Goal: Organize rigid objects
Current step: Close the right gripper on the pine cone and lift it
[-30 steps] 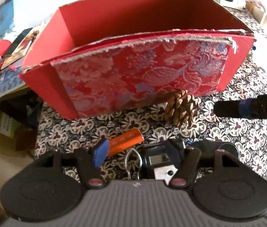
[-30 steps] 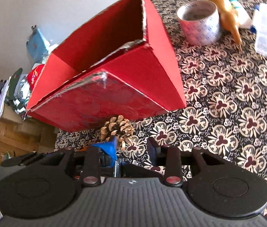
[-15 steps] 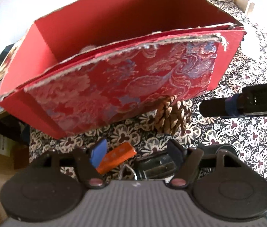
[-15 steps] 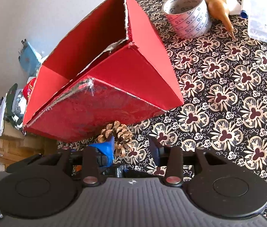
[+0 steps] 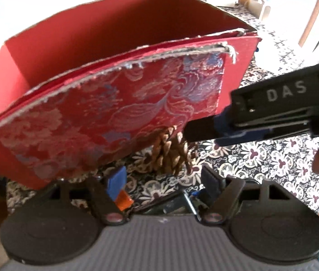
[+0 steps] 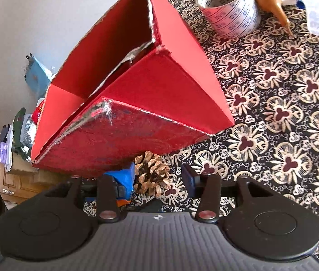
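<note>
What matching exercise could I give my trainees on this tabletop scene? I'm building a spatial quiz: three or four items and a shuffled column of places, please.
Items:
1. pine cone
2. tape roll
3. red box
4. orange object

Places:
A. far corner of the patterned tablecloth, beside a wooden piece
B. between the right tool fingers, at the box's front wall
C. standing open-topped in the middle
D. low down, just behind the left tool blue finger pad

Pairs: 1-B, 2-A, 3-C, 4-D
</note>
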Demonstrator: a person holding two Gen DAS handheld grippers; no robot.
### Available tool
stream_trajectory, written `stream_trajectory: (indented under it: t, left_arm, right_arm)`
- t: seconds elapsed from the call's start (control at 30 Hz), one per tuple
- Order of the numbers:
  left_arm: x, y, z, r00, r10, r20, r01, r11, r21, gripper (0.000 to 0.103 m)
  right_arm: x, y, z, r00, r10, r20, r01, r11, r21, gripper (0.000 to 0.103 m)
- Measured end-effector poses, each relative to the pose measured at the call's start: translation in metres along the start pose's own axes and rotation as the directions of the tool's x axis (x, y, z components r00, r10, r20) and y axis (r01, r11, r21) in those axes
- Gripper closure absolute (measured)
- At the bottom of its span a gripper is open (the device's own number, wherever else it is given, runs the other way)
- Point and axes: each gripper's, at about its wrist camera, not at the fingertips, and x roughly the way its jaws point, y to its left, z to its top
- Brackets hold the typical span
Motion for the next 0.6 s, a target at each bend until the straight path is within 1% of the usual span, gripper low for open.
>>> stream_trajectory:
  t: [0.13, 0.23, 0.27, 0.3, 0.37, 0.4, 0.47, 0.5, 0.53, 0.6]
  left_arm:
    - [0.006, 0.007, 0.001, 1.000, -0.013, 0.019, 0.013, 1.000, -0.003, 0.027]
    - [0.011, 0.011, 0.002, 0.998, -0.054, 0.024, 0.054, 0.999, -0.004, 0.027]
    - [0.013, 0.012, 0.002, 0.998, -0.062, 0.024, 0.062, 0.998, 0.000, 0.032]
    - [0.014, 0.012, 0.003, 0.997, -0.067, 0.025, 0.067, 0.998, 0.006, 0.041]
    - [0.017, 0.011, 0.004, 0.997, -0.077, 0.022, 0.076, 0.997, 0.012, 0.048]
    - [0.018, 0.011, 0.005, 0.997, -0.073, 0.019, 0.072, 0.997, 0.012, 0.055]
    - [0.020, 0.012, 0.005, 0.997, -0.068, 0.018, 0.068, 0.998, 0.011, 0.055]
    - [0.020, 0.013, 0.004, 0.997, -0.073, 0.021, 0.073, 0.997, 0.009, 0.055]
    - [0.019, 0.014, 0.004, 0.996, -0.082, 0.025, 0.082, 0.997, 0.009, 0.055]
    - [0.016, 0.012, 0.004, 0.995, -0.090, 0.031, 0.089, 0.996, 0.018, 0.056]
  right_arm:
    - [0.010, 0.003, 0.001, 1.000, 0.026, -0.015, -0.025, 1.000, 0.015, 0.071]
    - [0.017, 0.003, 0.003, 0.999, 0.049, -0.023, -0.048, 0.999, 0.025, 0.070]
    - [0.019, 0.002, 0.004, 0.998, 0.058, -0.029, -0.057, 0.998, 0.037, 0.069]
    - [0.022, 0.003, 0.004, 0.997, 0.066, -0.036, -0.064, 0.997, 0.048, 0.068]
    - [0.025, 0.003, 0.004, 0.995, 0.085, -0.052, -0.082, 0.995, 0.061, 0.068]
    - [0.028, 0.005, 0.005, 0.994, 0.093, -0.058, -0.089, 0.994, 0.066, 0.069]
    - [0.032, 0.005, 0.003, 0.992, 0.107, -0.071, -0.102, 0.992, 0.078, 0.070]
    - [0.033, 0.006, 0.002, 0.990, 0.109, -0.086, -0.103, 0.992, 0.078, 0.072]
    - [0.033, 0.003, 0.003, 0.989, 0.108, -0.103, -0.100, 0.992, 0.074, 0.072]
    - [0.031, 0.002, -0.001, 0.989, 0.111, -0.102, -0.104, 0.992, 0.071, 0.073]
